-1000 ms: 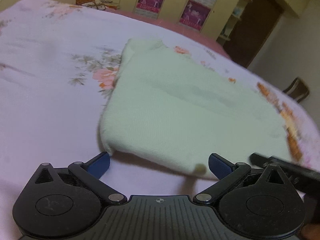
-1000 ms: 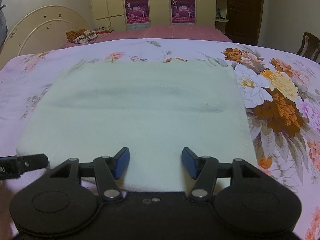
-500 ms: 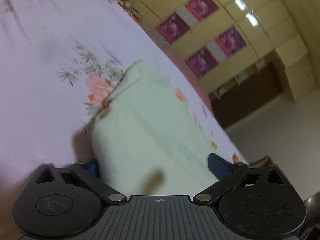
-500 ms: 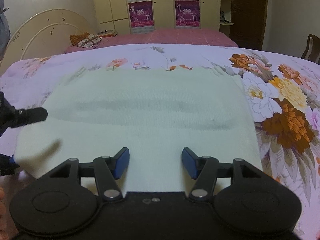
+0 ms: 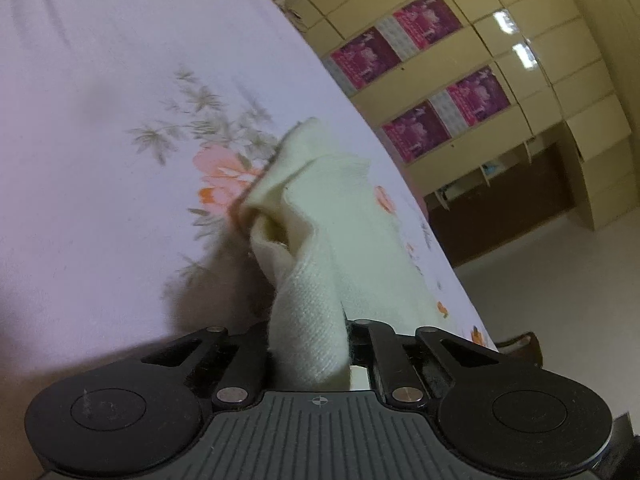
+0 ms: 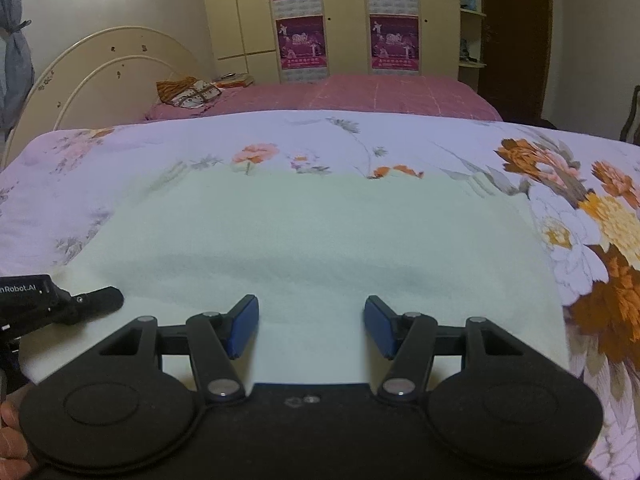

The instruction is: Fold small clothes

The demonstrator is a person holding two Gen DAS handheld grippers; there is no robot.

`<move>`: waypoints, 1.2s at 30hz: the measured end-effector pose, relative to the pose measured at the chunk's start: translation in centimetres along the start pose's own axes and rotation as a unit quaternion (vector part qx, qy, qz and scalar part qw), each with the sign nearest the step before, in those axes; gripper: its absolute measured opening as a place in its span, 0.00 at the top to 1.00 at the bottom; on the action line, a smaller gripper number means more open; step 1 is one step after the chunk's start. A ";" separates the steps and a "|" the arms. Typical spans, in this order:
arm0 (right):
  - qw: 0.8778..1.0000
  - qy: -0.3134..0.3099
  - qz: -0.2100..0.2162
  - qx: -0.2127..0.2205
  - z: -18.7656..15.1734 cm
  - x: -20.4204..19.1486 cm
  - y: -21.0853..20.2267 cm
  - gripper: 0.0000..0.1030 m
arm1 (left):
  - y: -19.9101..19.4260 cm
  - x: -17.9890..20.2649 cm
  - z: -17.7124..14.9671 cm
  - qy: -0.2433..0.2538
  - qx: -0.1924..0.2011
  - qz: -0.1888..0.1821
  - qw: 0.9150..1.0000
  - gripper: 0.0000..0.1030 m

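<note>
With its jaws drawn together on a bunched corner of the pale green knitted garment [image 5: 308, 320], my left gripper [image 5: 308, 356] has a firm pinch on the cloth, which rises in a crumpled fold just ahead of the linkage. Its fingertip pads are hidden behind the fabric. Beyond the pinched corner, the rest of the garment trails away across the lilac floral bedsheet [image 5: 100, 140].

Seen from the right wrist, the same pale green knitted garment [image 6: 320, 240] lies flat and spread wide over the lilac floral bedsheet [image 6: 160, 140]. My right gripper [image 6: 311, 326] hovers above its near edge with the jaws spread wide apart and nothing between them; the blue fingertip pads [image 6: 242, 326] show clear of each other. At the lower left of that view, my left gripper [image 6: 96, 300] sits at the garment's near left corner.

Behind the bed stand a cream arched headboard [image 6: 100, 76], a second bed with a pink cover [image 6: 360, 96], and a cream wardrobe carrying magenta posters [image 6: 302, 40].
</note>
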State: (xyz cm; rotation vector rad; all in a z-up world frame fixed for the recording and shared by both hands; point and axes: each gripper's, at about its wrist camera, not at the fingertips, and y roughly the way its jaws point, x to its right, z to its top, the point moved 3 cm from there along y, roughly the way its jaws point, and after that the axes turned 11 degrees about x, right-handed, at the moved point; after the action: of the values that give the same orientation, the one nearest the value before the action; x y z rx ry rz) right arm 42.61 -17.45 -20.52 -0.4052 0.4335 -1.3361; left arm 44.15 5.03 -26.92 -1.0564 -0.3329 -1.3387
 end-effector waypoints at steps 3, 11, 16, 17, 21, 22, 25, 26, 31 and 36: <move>1.000 0.000 -0.003 0.005 0.3 0.2 0.1 0.44 | -0.3 1.4 0.3 0.036 0.007 -0.014 0.999 0.92; 0.996 -0.080 -0.046 0.012 -1.4 -0.9 1.4 0.44 | -2.1 6.4 1.1 0.145 0.020 -0.072 0.987 0.92; 1.000 -0.004 -0.020 0.016 -0.3 1.3 -0.3 0.48 | -0.8 12.3 -1.3 0.228 -0.013 -0.130 0.965 0.92; 0.999 0.014 -0.022 0.021 -0.1 2.0 -0.8 0.47 | -0.2 13.1 -2.1 0.235 -0.027 -0.136 0.962 0.92; 0.997 0.052 -0.044 0.033 -0.1 5.7 -3.4 0.47 | 1.4 15.6 -6.0 0.266 -0.077 -0.155 0.948 0.92; 0.996 0.063 -0.053 0.032 -0.3 6.9 -4.1 0.47 | 1.8 16.3 -7.2 0.276 -0.095 -0.161 0.943 0.92; 0.992 0.096 -0.077 0.027 -1.3 10.2 -5.7 0.50 | 2.2 17.3 -9.5 0.306 -0.118 -0.144 0.934 0.91; 0.991 0.106 -0.081 0.023 -1.7 11.0 -6.1 0.48 | 2.1 17.4 -9.8 0.311 -0.113 -0.138 0.933 0.91; 0.984 0.162 -0.078 0.023 -2.7 13.5 -7.9 0.48 | -0.2 18.3 -10.4 0.337 -0.124 -0.155 0.920 0.52; 0.976 0.210 -0.048 0.039 -1.8 14.1 -9.1 0.44 | -3.8 17.7 -8.9 0.325 -0.117 -0.171 0.923 0.28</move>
State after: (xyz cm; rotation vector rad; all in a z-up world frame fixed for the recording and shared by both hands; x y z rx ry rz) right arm 36.63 -33.08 -18.32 -0.0730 0.7162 -1.5313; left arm 42.27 -12.40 -16.92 -0.6989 0.1563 -1.9957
